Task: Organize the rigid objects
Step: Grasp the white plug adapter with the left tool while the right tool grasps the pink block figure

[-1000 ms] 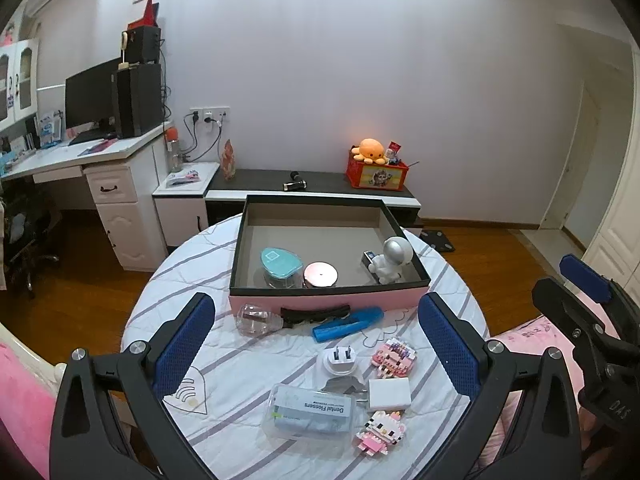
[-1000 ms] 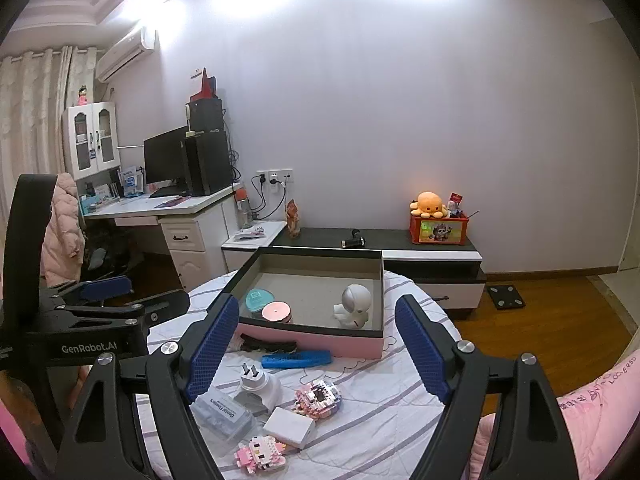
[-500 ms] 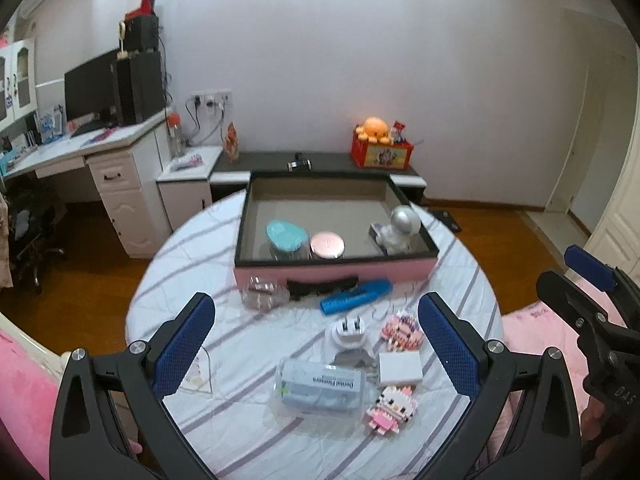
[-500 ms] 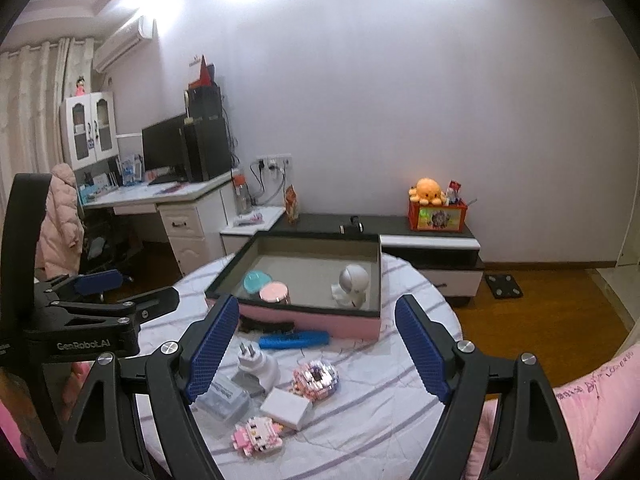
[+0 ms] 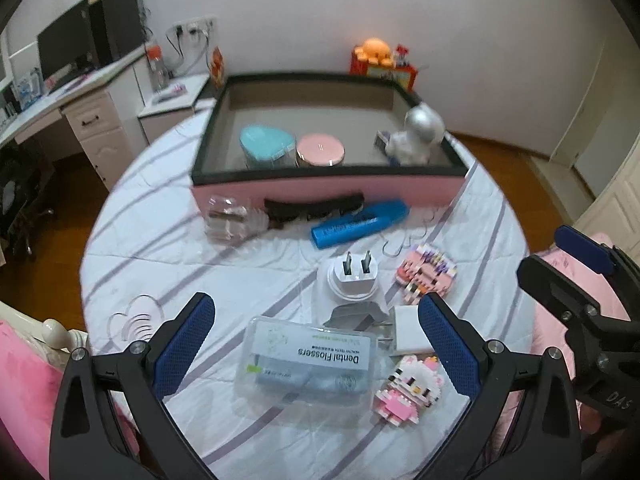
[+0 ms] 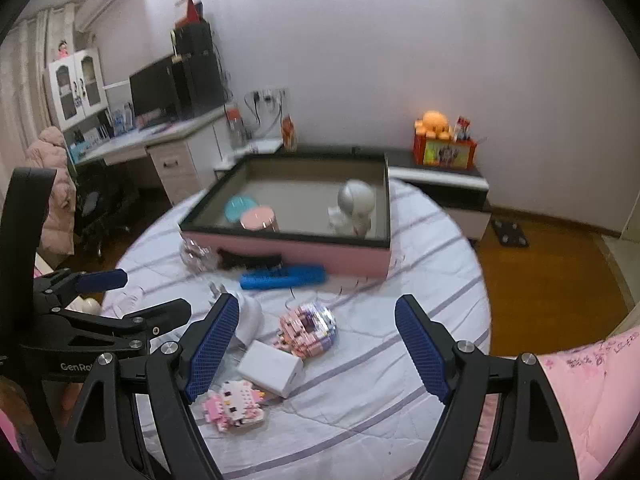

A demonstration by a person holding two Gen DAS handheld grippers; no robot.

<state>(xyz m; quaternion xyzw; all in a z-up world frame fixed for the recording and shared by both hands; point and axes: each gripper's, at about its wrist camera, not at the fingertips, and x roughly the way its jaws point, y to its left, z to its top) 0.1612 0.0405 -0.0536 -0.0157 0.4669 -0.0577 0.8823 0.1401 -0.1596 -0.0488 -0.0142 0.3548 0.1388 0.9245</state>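
The left claw hung spread and empty over the dental flossers case, near the round surface's front edge; the right claw gaped too, above the white charger block; both sat well short of the pink tray, with bare striped cloth between its right corner and the surface's rim.
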